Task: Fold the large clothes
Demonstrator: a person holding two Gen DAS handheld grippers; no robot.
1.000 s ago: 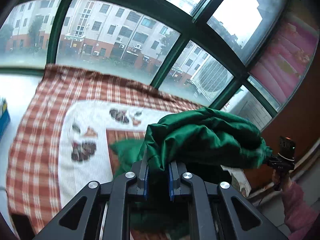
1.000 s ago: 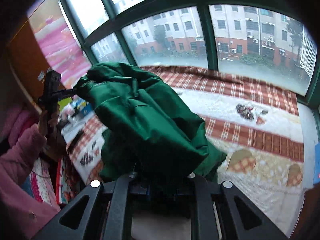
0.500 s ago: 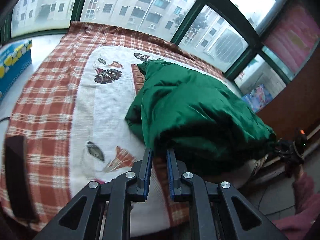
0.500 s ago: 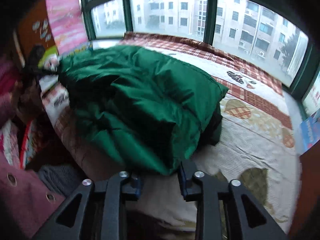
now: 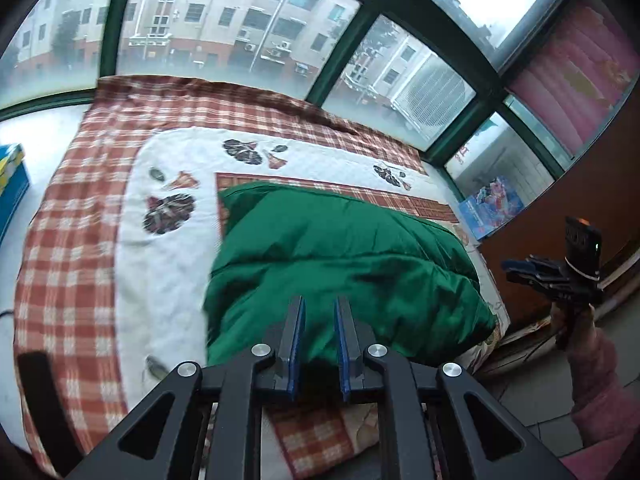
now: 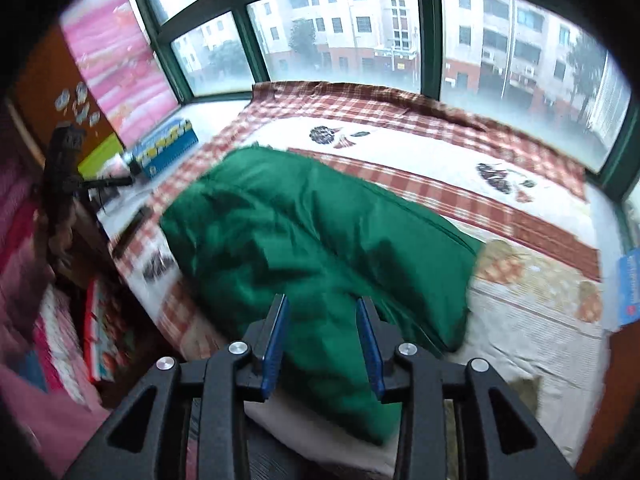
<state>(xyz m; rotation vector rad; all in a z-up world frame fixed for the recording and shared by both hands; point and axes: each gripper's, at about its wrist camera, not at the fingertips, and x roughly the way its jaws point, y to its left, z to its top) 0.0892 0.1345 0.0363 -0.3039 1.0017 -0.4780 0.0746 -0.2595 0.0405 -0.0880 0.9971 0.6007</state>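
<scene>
- Far left of the left gripper (image 5: 319,304), a blue box (image 5: 12,172) sits on the white sill beside the bed.
- Ahead-left: checked red-and-white quilt (image 5: 80,184) with leaf prints covers the bed, running up to the green-framed window (image 5: 344,48).
- Left gripper: jaws stand at a narrow gap, nothing pinched; blue pads (image 5: 297,336) bare, green fabric seen beyond them only.
- Green padded jacket (image 5: 340,256) lies bunched on the quilt just ahead of the left gripper, near the bed's front edge, folded over itself; can't tell sleeves or collar.
- Right of the jacket in the left view: right gripper (image 5: 516,270) held in a hand (image 5: 576,320) with a pink sleeve (image 5: 600,392), off the bed edge, apart from the jacket.
- Right view: left gripper (image 6: 120,181) at far left, blurred, off the jacket's left side.
- Right gripper (image 6: 323,312): jaws partly apart, pads (image 6: 276,344) not pressing cloth; jacket (image 6: 304,240) just ahead and below.
- Right of it: bare quilt (image 6: 532,312), then a blue item (image 6: 630,288) at the edge, too blurred to name.
</scene>
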